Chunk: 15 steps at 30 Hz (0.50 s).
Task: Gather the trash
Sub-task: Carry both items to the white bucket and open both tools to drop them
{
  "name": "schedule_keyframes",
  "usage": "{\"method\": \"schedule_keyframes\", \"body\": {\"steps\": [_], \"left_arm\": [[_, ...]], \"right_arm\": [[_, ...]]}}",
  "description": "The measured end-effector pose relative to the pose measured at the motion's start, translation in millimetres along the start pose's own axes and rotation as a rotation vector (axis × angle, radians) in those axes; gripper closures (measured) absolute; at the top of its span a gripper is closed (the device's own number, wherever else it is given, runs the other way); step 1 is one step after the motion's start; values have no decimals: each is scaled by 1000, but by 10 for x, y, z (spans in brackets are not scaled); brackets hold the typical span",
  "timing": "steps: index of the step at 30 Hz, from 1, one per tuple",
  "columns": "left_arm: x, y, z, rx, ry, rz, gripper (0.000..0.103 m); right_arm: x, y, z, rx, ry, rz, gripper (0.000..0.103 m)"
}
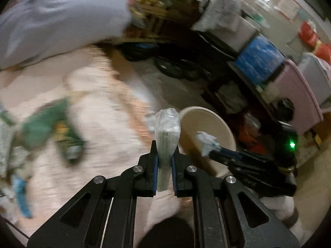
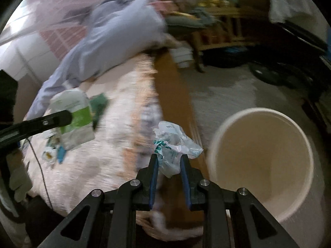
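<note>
Standing upright in left gripper [image 1: 164, 157]: packet [image 1: 167, 136]

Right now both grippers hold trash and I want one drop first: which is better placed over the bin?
Right. The right hand-held gripper, gripping the crumpled wrapper, sits beside the bin; the left looks farther off.

We read this as a lived-in home, likely a bedroom doubling as storage. Left half of both views: a bed with a pink patterned cover [image 2: 99, 161] and a lavender pillow [image 1: 62, 14] at upper left. Upper right of the left wrist view: stacked plastic storage bins, one blue [image 1: 258, 60], one pink [image 1: 298, 95], plus cloth draped over a box [image 1: 219, 6]. Top centre: a cluttered wooden shelf [image 2: 223, 20], blurred. Bare grey floor [image 2: 223, 95] mid-frame, with a cream waste bin [image 2: 262, 186] standing beside the bed at lower right of the right wrist view.
</note>
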State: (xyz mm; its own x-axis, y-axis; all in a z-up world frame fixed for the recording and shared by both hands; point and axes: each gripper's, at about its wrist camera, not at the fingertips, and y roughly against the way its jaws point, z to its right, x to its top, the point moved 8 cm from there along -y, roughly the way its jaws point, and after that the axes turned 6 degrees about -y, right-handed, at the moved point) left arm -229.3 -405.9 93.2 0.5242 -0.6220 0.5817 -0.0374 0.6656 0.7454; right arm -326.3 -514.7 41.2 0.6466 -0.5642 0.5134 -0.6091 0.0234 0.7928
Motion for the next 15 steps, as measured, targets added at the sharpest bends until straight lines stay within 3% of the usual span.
{"method": "schedule_keyframes", "body": {"steps": [6,11,13,15], "left_arm": [[81,-466,570,-59,-65,-41,95],[101,-812,810,-103,-58,-73,93],[95,-918,829,-102,-58,-86,92],[84,-967,828,-111,-52,-100,89]], "right_arm": [[-110,65,703,-91,-100,-4,83],[-229,15,1106,-150,-167,-26,83],[-269,-20,1225,-161,-200,-39,78],[-296,-48,1316,-153,-239,-42,63]]}}
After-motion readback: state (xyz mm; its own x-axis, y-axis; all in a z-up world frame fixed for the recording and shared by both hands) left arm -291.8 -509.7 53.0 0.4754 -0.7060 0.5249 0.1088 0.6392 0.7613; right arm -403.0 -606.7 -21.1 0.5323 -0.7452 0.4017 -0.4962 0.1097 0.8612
